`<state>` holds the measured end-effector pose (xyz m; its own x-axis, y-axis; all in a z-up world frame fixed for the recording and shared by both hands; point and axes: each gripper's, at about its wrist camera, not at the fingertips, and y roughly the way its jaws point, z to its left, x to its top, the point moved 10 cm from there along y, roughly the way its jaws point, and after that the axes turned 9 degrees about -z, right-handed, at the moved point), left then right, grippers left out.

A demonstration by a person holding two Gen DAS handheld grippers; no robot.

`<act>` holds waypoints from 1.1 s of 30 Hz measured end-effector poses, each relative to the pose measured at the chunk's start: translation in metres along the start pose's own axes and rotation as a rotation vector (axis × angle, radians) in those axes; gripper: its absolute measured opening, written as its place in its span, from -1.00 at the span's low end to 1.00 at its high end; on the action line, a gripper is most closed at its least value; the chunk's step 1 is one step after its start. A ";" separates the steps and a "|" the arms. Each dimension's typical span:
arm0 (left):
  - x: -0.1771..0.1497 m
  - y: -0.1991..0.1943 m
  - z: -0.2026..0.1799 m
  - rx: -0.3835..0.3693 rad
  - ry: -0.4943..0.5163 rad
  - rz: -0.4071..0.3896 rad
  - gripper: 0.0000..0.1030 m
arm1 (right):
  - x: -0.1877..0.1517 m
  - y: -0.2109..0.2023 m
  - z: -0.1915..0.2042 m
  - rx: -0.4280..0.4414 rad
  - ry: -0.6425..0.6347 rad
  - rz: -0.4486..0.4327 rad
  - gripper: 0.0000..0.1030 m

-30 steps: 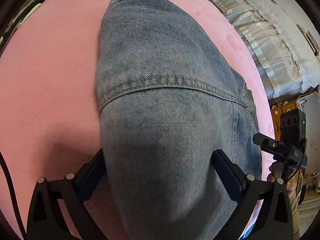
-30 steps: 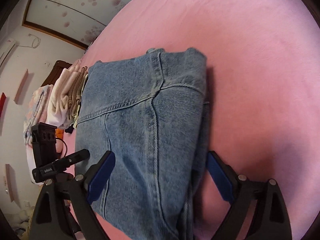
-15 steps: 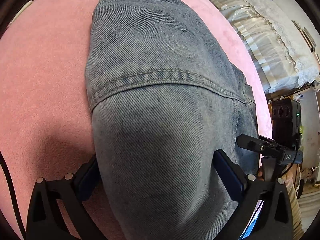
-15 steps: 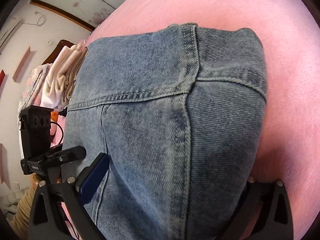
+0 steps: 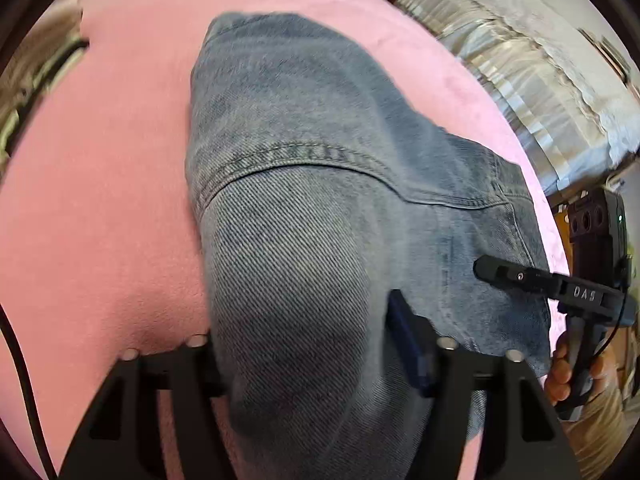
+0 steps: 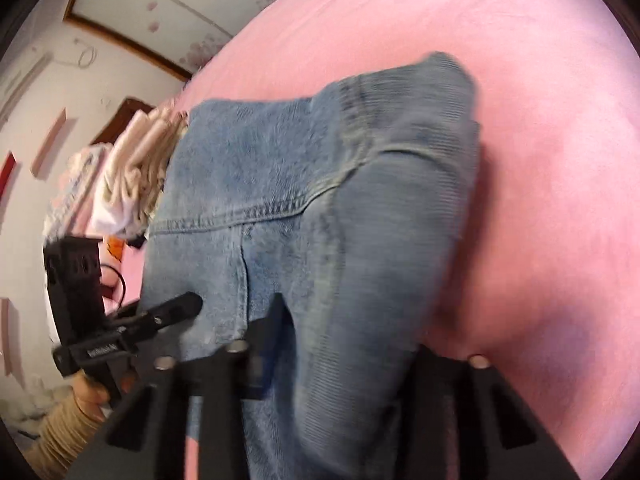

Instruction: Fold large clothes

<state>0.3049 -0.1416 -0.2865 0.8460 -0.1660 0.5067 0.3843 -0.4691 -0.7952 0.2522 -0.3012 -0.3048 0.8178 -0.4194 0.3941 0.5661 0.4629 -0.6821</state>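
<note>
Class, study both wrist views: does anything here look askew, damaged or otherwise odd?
Nothing stands out. The folded jeans lie neatly on the pink bedspread, with no tears or stains showing. The left gripper and right gripper have just closed on their near edge.

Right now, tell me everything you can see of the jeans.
The jeans are faded blue denim, folded into a thick bundle with stitched seams showing, lying on the pink blanket. The left gripper and right gripper have just been closing, each pinching a bunched near end. Folded pale clothes lie beside its far edge.
</note>
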 end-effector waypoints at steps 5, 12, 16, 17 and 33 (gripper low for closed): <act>-0.001 -0.036 -0.016 0.016 0.061 -0.028 -0.10 | -0.014 -0.032 0.040 0.002 -0.042 -0.057 -0.60; -0.020 -0.121 -0.014 0.038 0.108 -0.037 -0.12 | -0.067 -0.068 0.104 0.016 -0.070 -0.047 -0.62; -0.029 -0.185 0.008 0.043 0.113 -0.062 -0.12 | -0.086 -0.084 0.153 0.035 -0.101 -0.059 -0.62; -0.028 -0.200 0.012 0.043 0.110 -0.064 -0.12 | -0.088 -0.088 0.165 0.040 -0.106 -0.061 -0.62; 0.107 -0.392 0.183 0.173 0.128 -0.202 -0.11 | -0.004 -0.023 0.443 0.188 -0.341 -0.122 -0.63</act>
<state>0.3127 0.1834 0.0185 0.6968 -0.1978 0.6894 0.6065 -0.3505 -0.7136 0.2820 0.0359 -0.0183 0.7132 -0.2112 0.6684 0.6440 0.5740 -0.5058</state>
